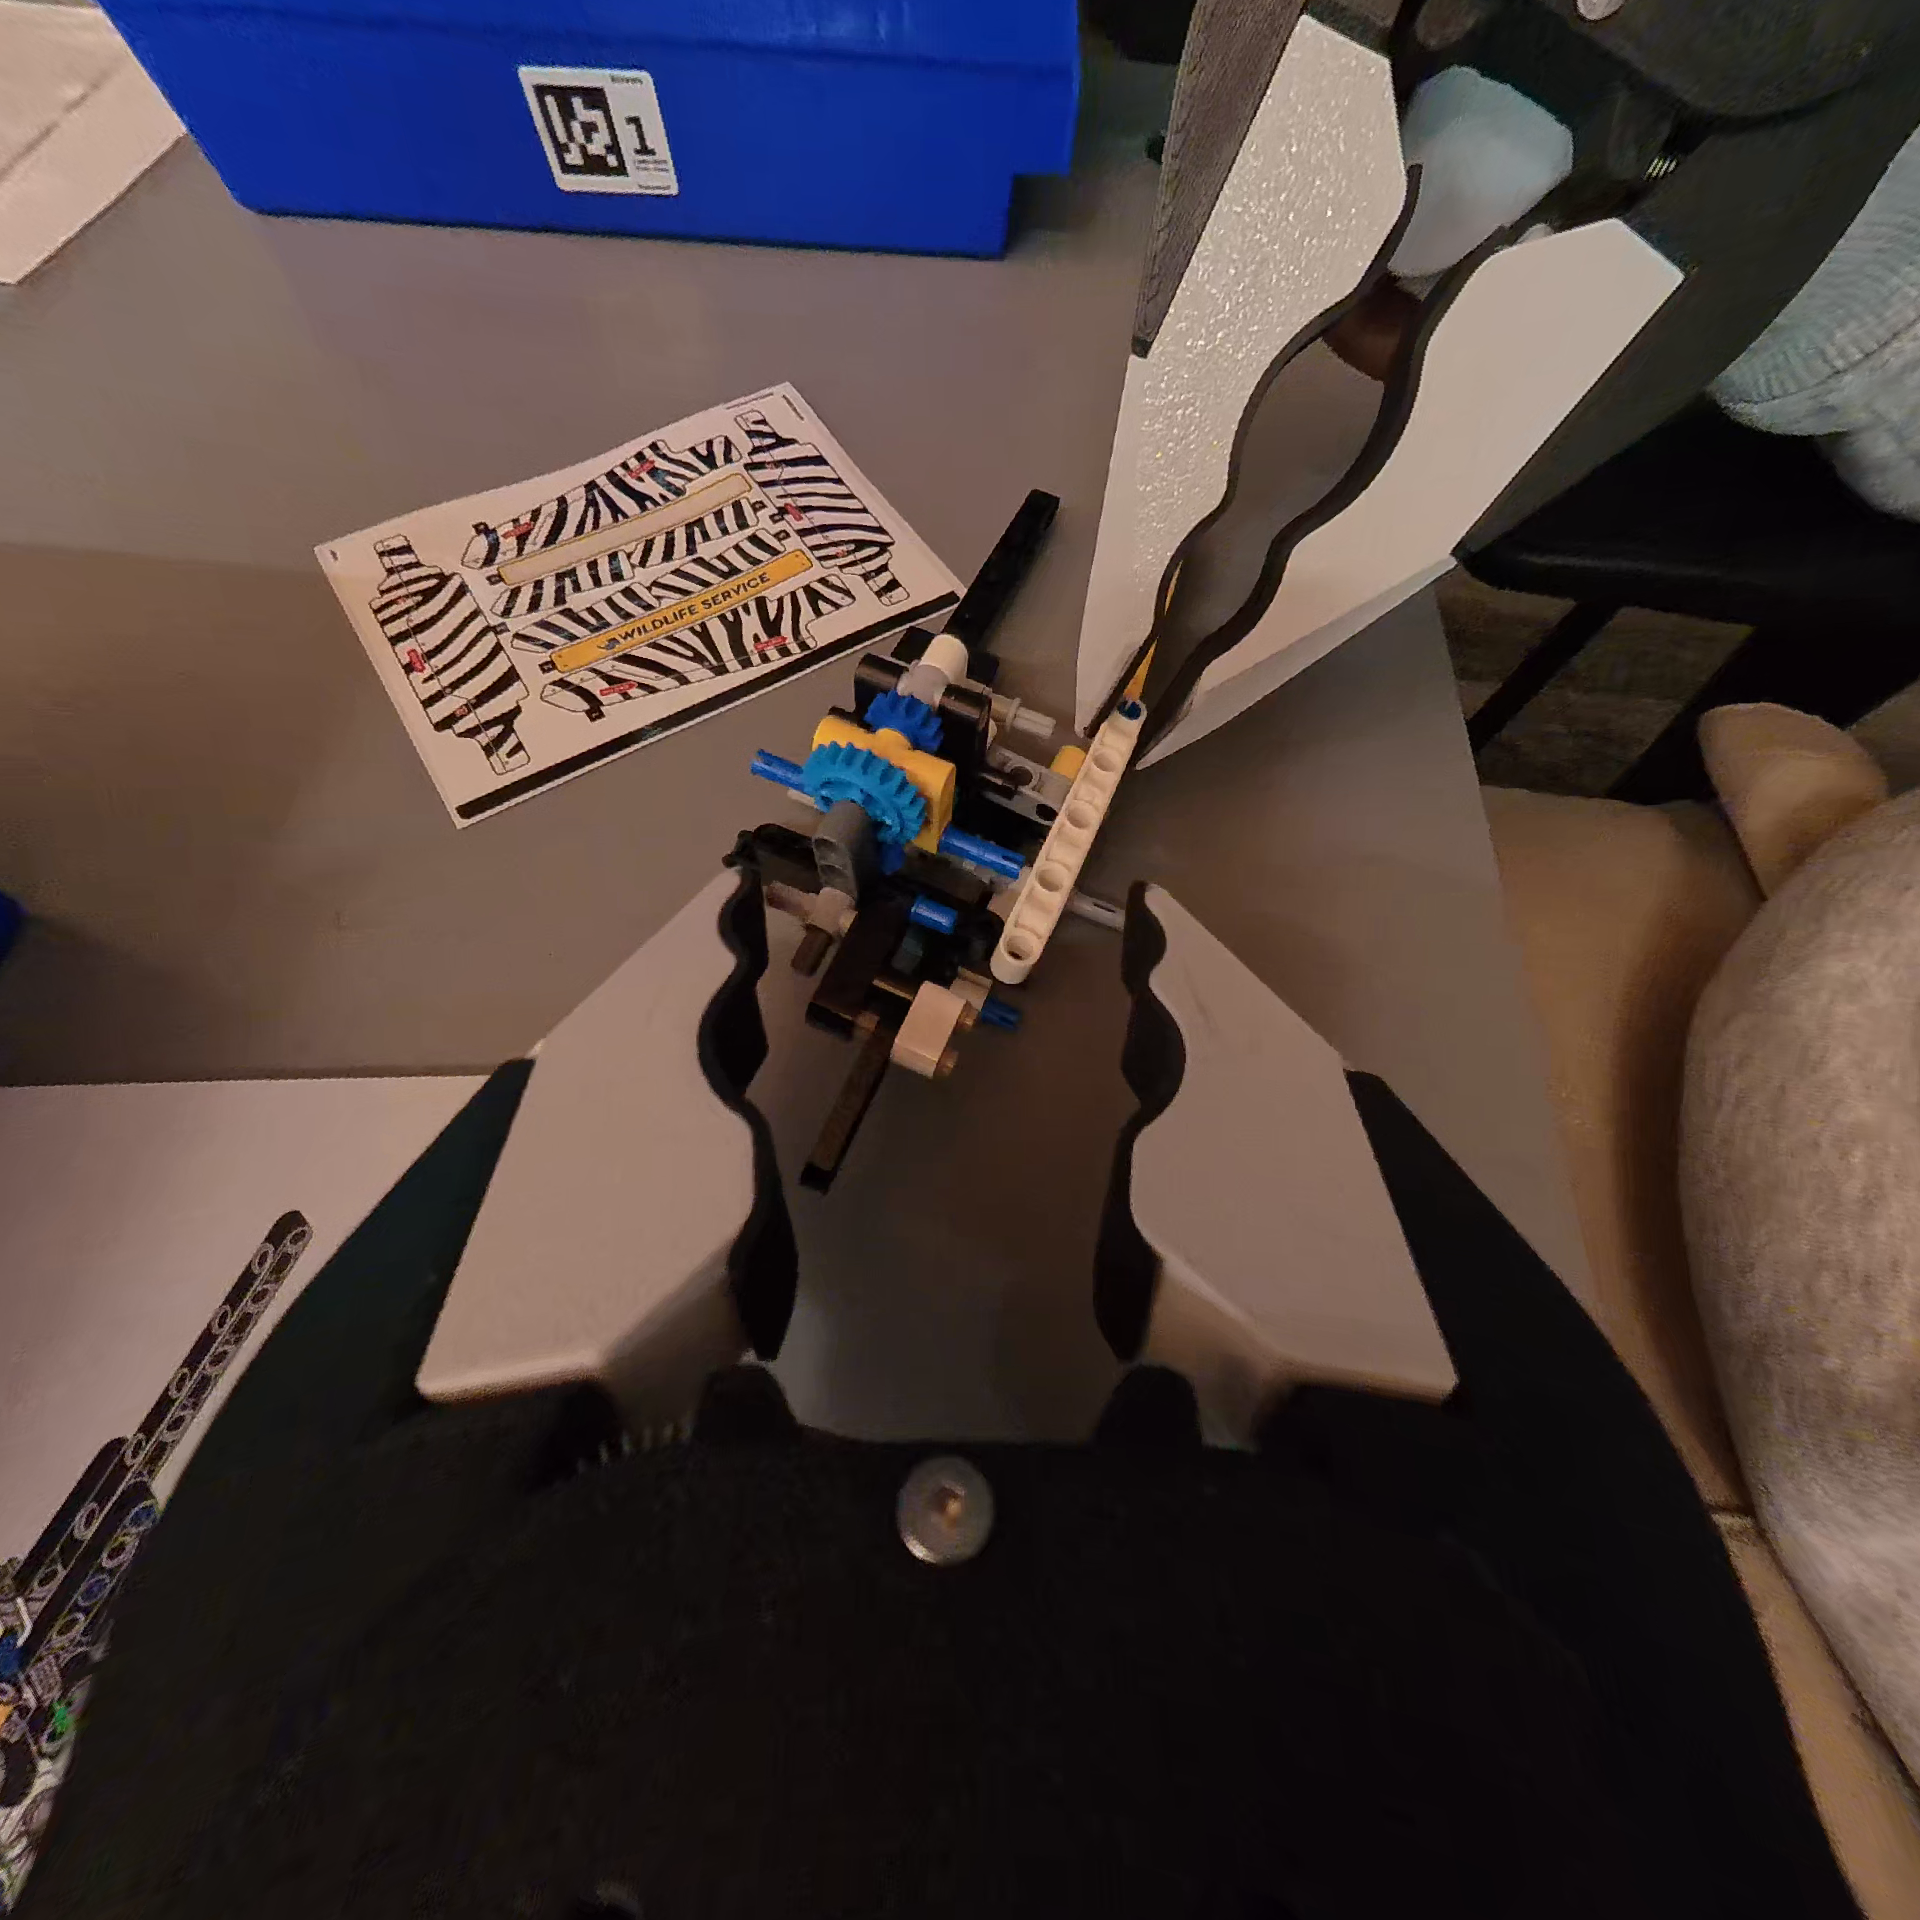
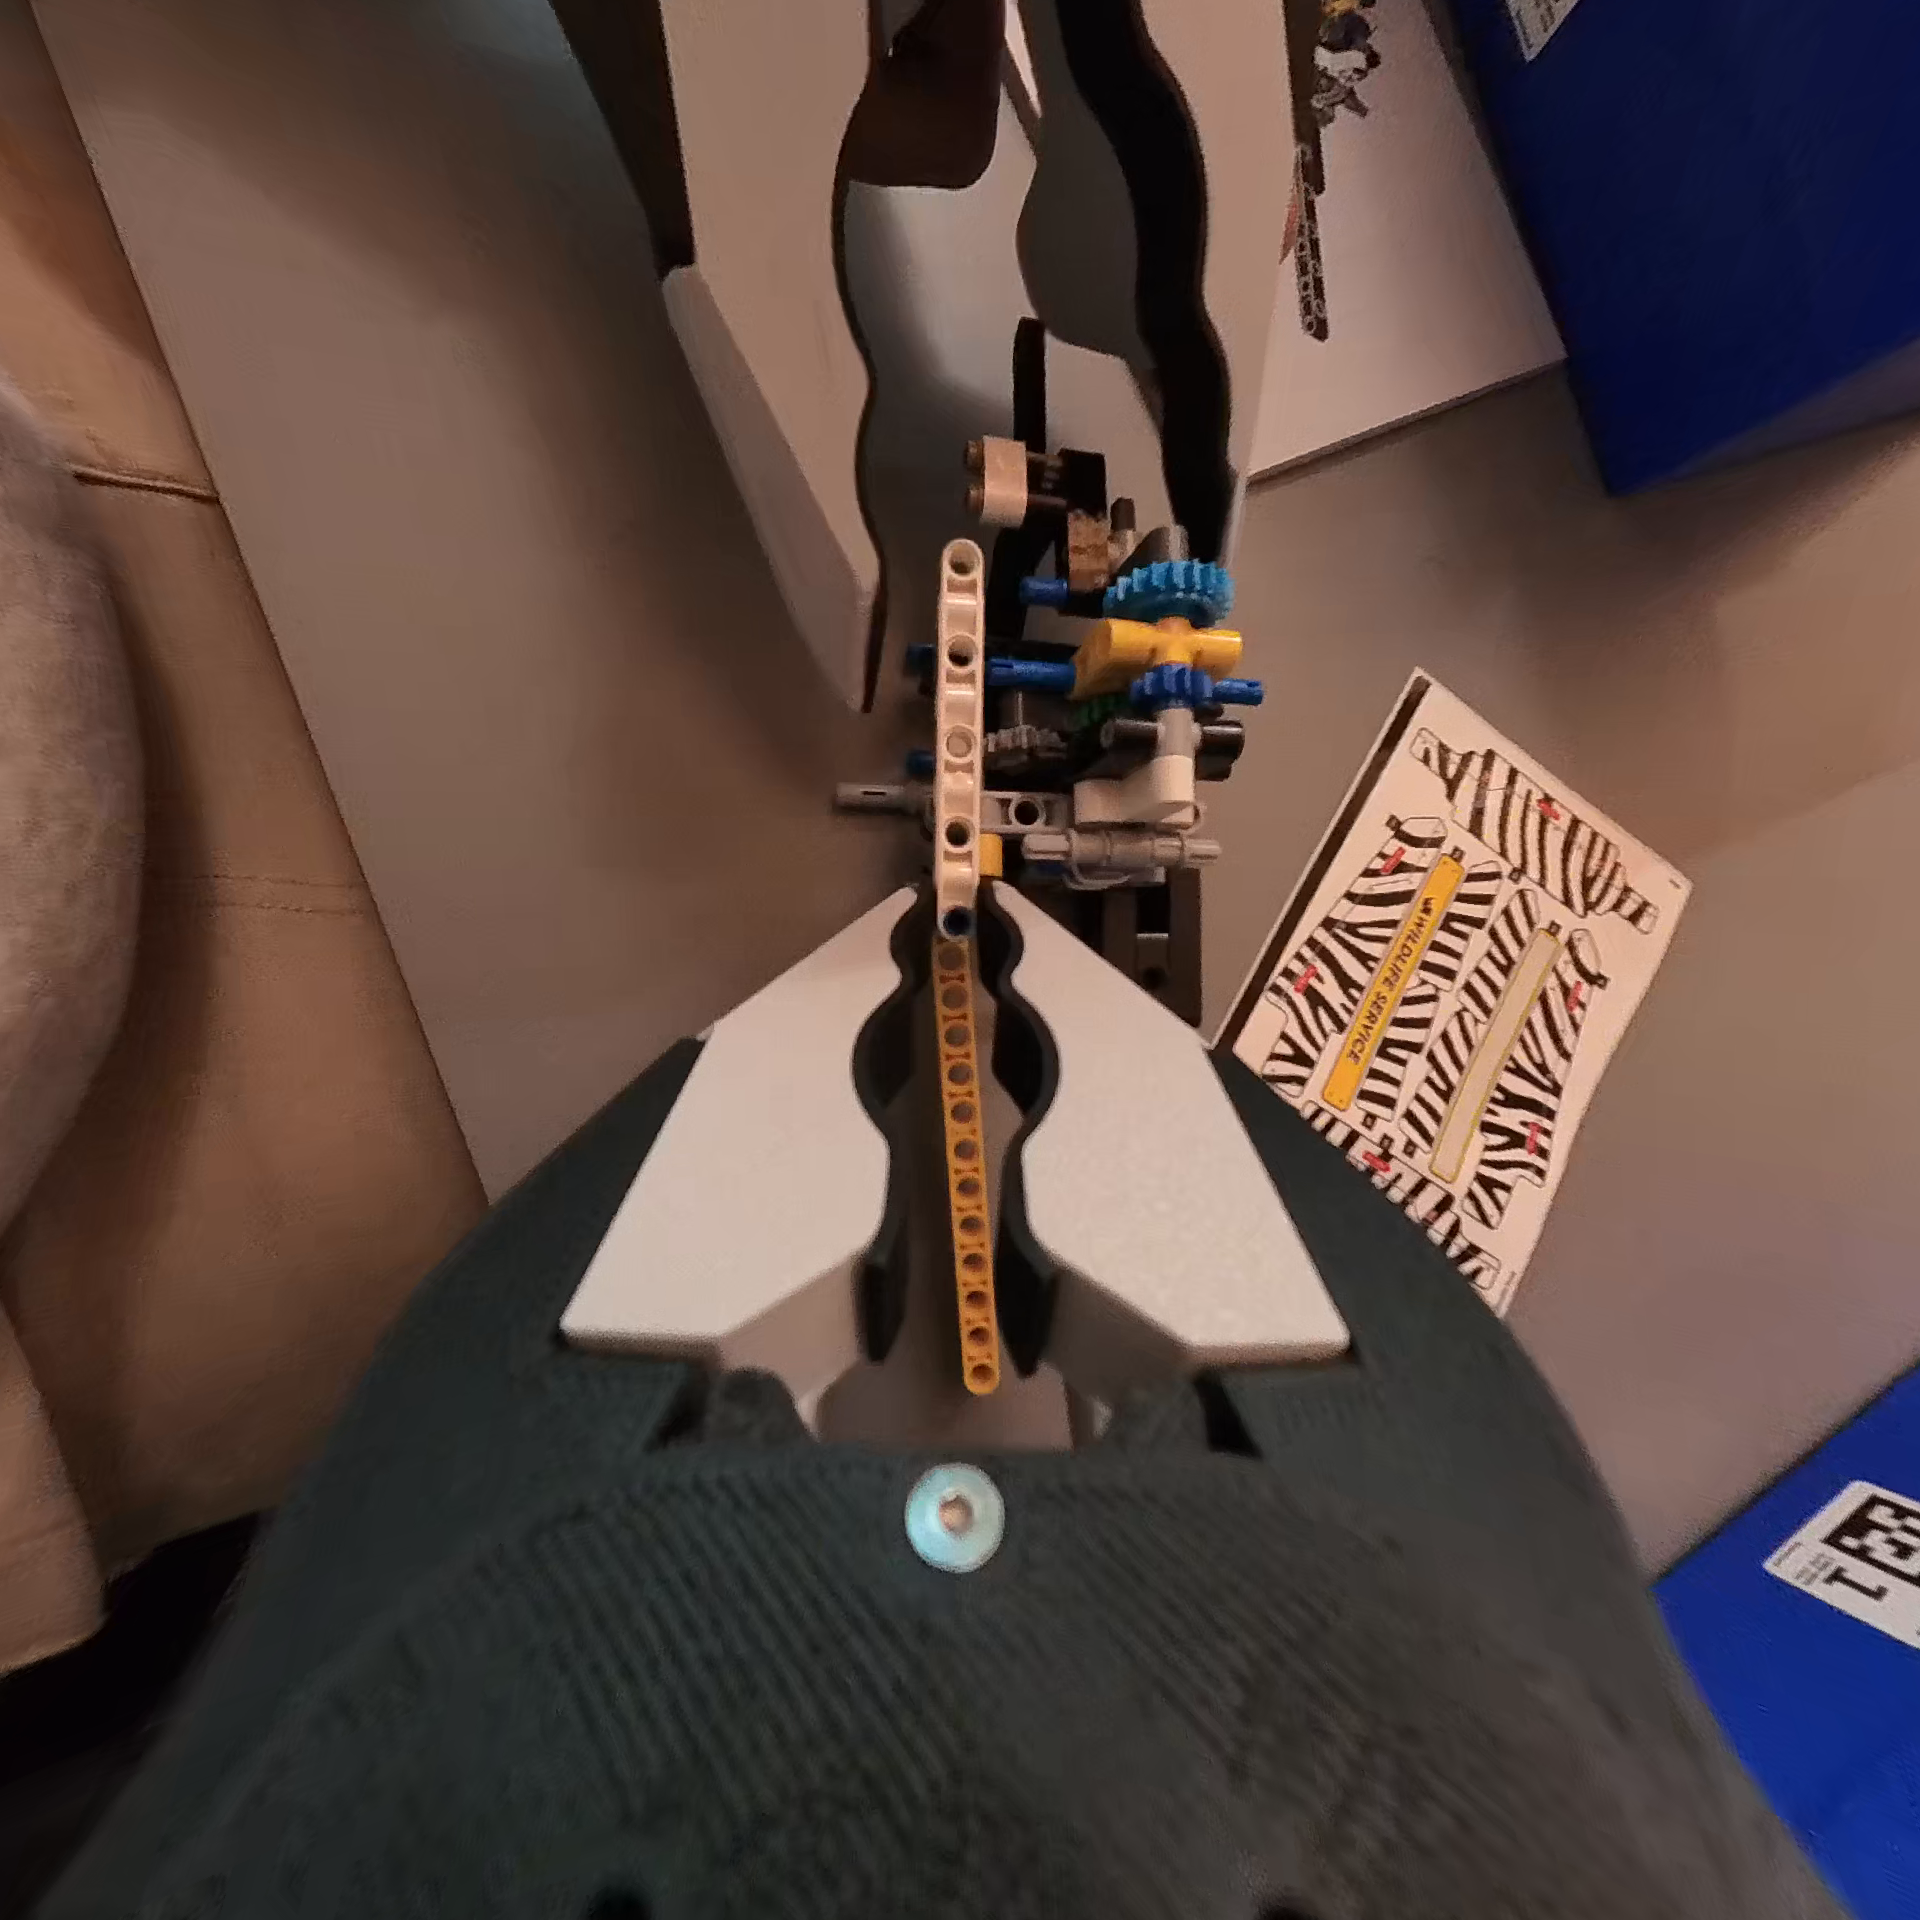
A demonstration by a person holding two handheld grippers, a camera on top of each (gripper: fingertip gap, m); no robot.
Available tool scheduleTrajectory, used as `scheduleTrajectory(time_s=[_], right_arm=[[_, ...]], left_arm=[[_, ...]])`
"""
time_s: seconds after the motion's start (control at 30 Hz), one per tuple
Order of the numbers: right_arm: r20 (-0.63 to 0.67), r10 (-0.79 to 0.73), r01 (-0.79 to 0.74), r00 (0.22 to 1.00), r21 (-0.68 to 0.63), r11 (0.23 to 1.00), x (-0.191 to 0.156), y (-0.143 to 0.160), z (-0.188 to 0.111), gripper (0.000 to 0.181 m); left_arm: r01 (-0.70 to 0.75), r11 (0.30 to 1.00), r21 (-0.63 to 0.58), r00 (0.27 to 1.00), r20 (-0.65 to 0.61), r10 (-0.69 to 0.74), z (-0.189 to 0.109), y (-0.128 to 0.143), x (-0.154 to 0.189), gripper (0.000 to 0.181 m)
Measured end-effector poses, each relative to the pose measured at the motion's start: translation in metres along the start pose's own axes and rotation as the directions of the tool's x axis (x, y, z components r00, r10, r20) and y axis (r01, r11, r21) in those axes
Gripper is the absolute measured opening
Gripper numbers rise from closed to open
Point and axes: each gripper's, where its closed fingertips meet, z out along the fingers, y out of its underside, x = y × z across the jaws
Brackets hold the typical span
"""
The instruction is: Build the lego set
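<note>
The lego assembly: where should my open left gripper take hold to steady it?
Judging by the pose, close the left gripper on the black frame at the assembly's near end, coming from this side. It already sits between the fingers; the gears and the right gripper crowd the far end.

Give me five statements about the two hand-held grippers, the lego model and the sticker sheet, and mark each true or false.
1. The right hand-held gripper is shut on a yellow beam. True.
2. The left hand-held gripper clamps the white beam. False: its jaws stand apart, open around the lego model's near end.
3. The zebra-striped sticker sheet lies flat on the grey table. True.
4. The lego model sits inside the blue box. False: it is on the table, apart from the box.
5. The model's gears are red. False: they are blue.
</note>
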Motion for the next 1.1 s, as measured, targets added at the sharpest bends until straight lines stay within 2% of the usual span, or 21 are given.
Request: scheduleTrajectory(time_s=[0.23,0.5,0.77,1.1], right_arm=[[0.001,-0.012,0.012,1.0,-0.024,1.0,0.0024,-0.0006,-0.0006,0.006],[0.026,-0.009,0.009,1.0,-0.031,0.999,0.0037,0.0013,-0.0003,0.006],[0.053,0.026,-0.025,0.998,-0.019,1.0,0.005,0.002,0.0002,0.006],[0.078,0.094,-0.093,0.993,-0.017,0.996,0.0038,0.0014,0.0006,0.006]], left_arm=[[0.007,1.0,0.012,1.0,-0.021,-0.007,-0.0012,-0.0013,-0.0005,0.065],[-0.083,0.997,0.0,0.996,-0.024,0.083,0.002,-0.001,-0.0014,0.064],[-0.05,0.998,0.044,0.997,-0.064,0.053,-0.0009,-0.007,-0.0028,0.055],[-0.094,0.995,0.033,0.994,-0.052,0.095,0.0,-0.0052,0.0009,0.049]])
